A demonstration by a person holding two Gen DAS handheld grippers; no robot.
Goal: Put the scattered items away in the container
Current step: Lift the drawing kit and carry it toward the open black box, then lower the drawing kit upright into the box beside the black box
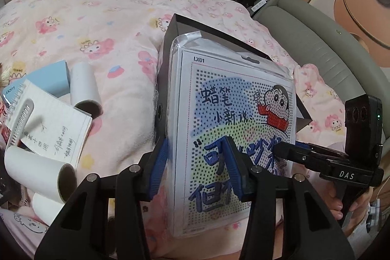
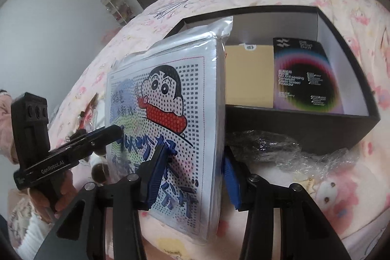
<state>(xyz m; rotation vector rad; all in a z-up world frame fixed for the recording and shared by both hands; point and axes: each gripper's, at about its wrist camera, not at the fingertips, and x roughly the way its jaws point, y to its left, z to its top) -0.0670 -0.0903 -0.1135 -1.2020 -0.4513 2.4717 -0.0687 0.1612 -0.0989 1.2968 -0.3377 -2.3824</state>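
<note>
Through your left wrist camera, your left gripper (image 1: 197,169) has its blue-padded fingers (image 1: 159,169) pressed on either face of the cartoon craft kit (image 1: 234,126), a flat pack in a clear plastic sleeve, held upright on edge. Behind the kit stands the black box (image 1: 168,52) on the pink bedspread (image 1: 85,40). Your right gripper (image 1: 282,150) reaches in from the right, its tip against the kit's printed face. To the left lie a spiral notepad (image 1: 48,128), a white comb (image 1: 20,123) on top of it, a light blue carton (image 1: 46,82) and three white paper rolls (image 1: 82,87).

Through your right wrist camera, your right gripper (image 2: 195,177) is clamped across the kit's edge, one pad on the printed face, the other behind. The kit (image 2: 165,118) stands just in front of the box's (image 2: 304,126) near left corner, still outside it. Inside the box lie a tan envelope (image 2: 248,77) and a dark rainbow-ringed booklet (image 2: 304,74). Crumpled clear wrap (image 2: 280,145) sits beside the box's front wall. Your left gripper (image 2: 114,132) comes in from the left, touching the kit's face.
</note>
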